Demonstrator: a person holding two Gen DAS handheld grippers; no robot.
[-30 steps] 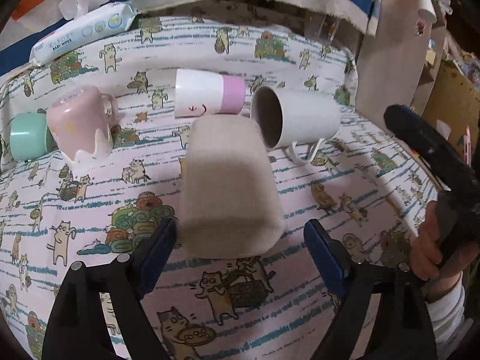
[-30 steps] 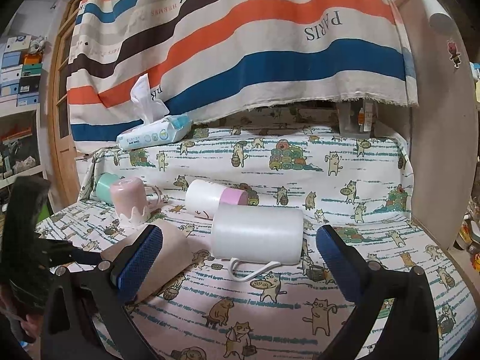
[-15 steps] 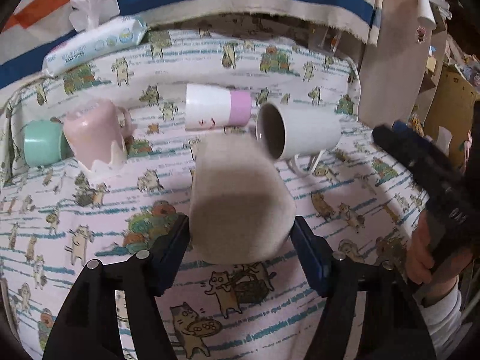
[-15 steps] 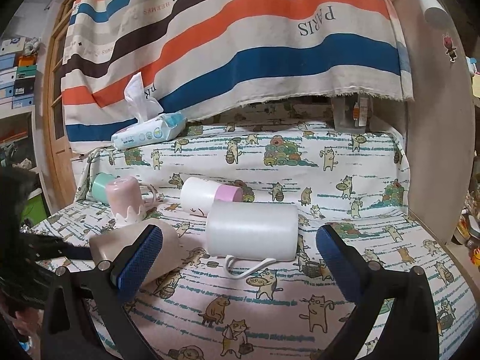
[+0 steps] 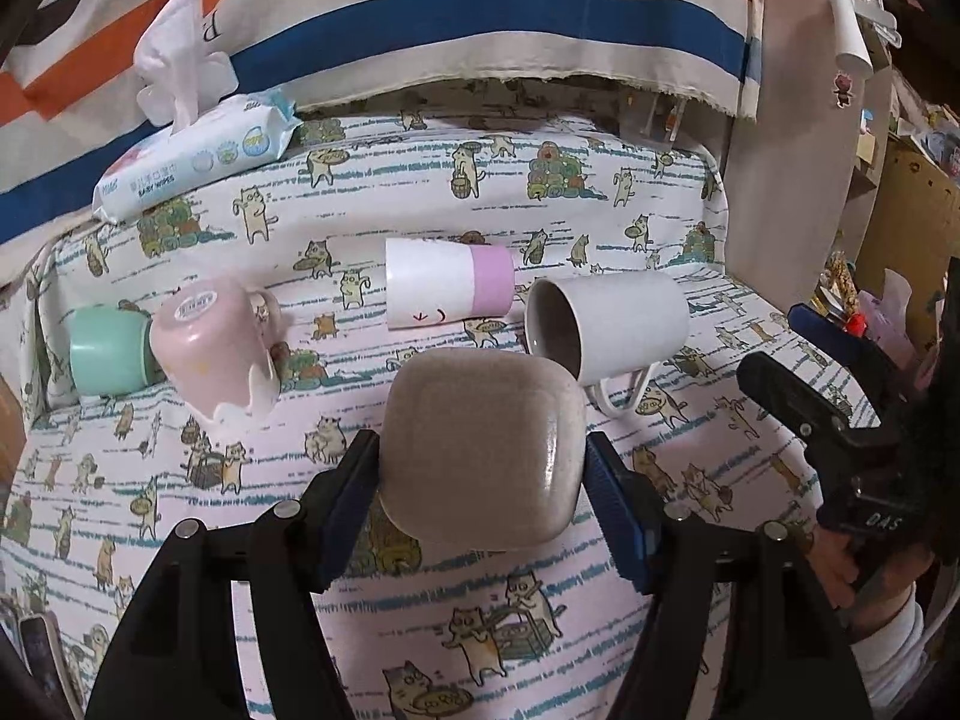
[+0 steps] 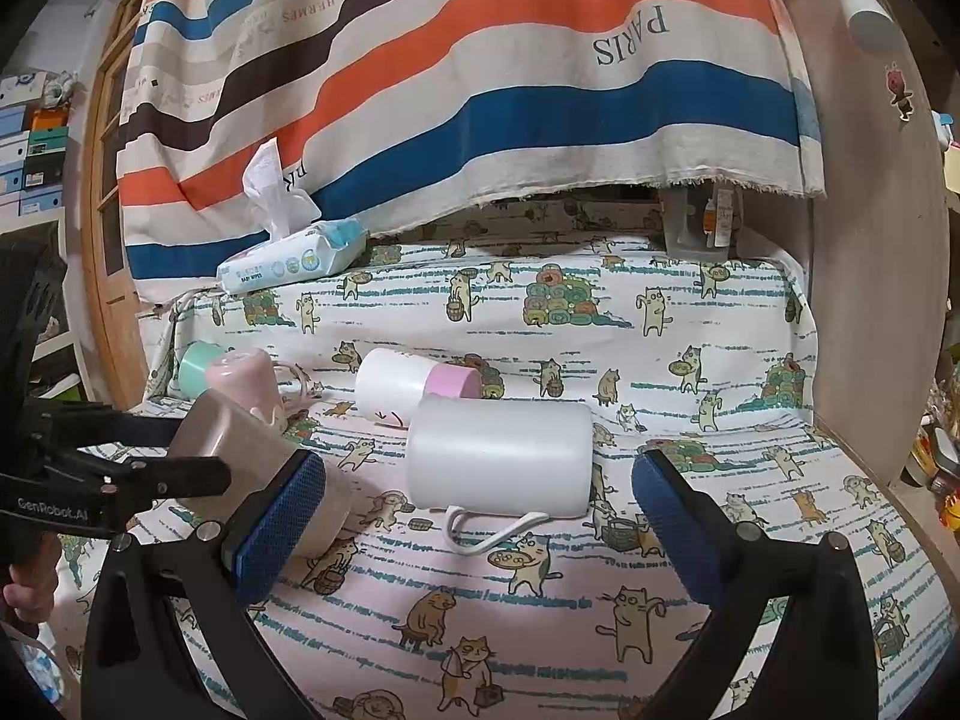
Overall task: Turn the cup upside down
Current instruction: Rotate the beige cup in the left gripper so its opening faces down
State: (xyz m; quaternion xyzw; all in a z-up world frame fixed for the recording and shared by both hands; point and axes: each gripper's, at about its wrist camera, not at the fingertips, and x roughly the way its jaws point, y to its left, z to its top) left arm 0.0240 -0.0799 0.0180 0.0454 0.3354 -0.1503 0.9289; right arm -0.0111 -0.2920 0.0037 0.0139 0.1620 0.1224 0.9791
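My left gripper (image 5: 483, 477) is shut on a beige speckled cup (image 5: 483, 444) and holds it tilted above the cat-print cloth, its flat base toward the camera. In the right wrist view the beige cup (image 6: 240, 444) is held at the left by the left gripper (image 6: 150, 474). My right gripper (image 6: 480, 516) is open and empty, its blue pads either side of a white mug (image 6: 501, 456) lying on its side, without touching it. The right gripper also shows at the right edge of the left wrist view (image 5: 840, 396).
A white mug (image 5: 606, 324), a white-and-pink cup (image 5: 447, 291) and a green cup (image 5: 105, 351) lie on their sides. A pink cup (image 5: 210, 354) stands upside down. A baby wipes pack (image 5: 192, 156) sits at the back ledge. A wooden panel (image 6: 870, 300) bounds the right.
My left gripper closed on the beige cup and lifted it off the cloth, tilting its base toward the camera. The right gripper stayed open near the white mug.
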